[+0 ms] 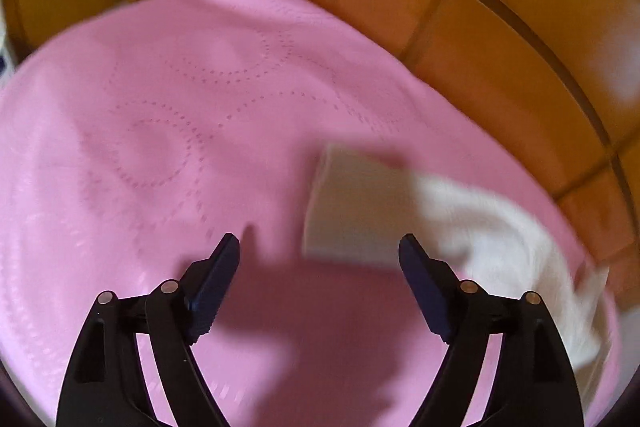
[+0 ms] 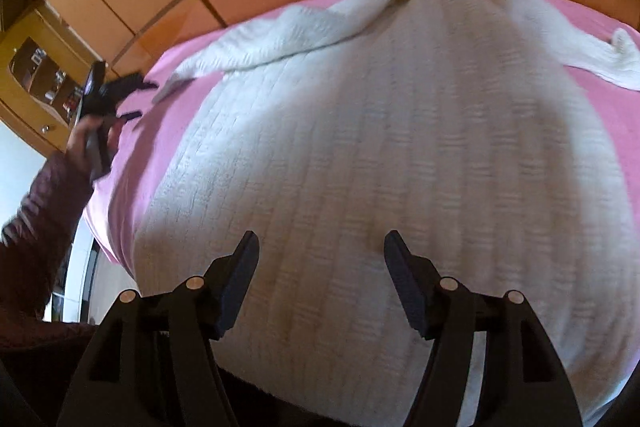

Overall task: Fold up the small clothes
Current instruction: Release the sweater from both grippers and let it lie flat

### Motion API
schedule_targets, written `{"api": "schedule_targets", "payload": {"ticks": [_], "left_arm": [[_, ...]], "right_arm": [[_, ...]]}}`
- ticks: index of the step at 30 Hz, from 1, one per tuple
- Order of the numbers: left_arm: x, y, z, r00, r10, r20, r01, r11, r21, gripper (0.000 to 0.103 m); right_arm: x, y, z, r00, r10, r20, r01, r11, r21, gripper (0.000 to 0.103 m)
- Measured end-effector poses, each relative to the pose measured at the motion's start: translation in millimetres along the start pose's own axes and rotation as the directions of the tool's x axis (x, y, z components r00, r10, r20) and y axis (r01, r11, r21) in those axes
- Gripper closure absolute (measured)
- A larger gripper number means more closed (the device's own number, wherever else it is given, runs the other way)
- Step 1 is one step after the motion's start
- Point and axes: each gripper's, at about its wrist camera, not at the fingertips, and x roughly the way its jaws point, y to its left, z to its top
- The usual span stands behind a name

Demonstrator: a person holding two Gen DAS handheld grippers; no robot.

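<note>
Sweater: white knit sweater (image 2: 360,131) spread flat on the pink bedspread (image 1: 160,107)
Left hand-held gripper (image 1: 320,247): jaws apart — nothing between, beside a sleeve
Right hand-held gripper (image 2: 322,247): jaws apart — empty, above the sweater's body
</note>
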Motion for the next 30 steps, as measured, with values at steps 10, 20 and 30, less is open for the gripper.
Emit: {"api": "schedule_targets", "payload": {"ticks": [10,20,30], "left_arm": [[24,-52,21,0.990,0.131,0.052,-0.139,0.969,0.205,0.101],[-99,75,74,0.874,0.355,0.332,-0.317,0.934,-0.164,0.102],[-75,98,25,0.862,0.485,0.145,-0.461,0.871,-0.169,0.101]], "right_arm": [[14,4,20,0.999,-0.022,-0.029,0.022,0.999,0.025,0.035],[19,6,26,0.999,-0.031,-0.024,0.032,0.999,0.025,0.034],[21,9,30,0.999,-0.044,-0.006,0.045,0.998,0.047,0.033]]}}
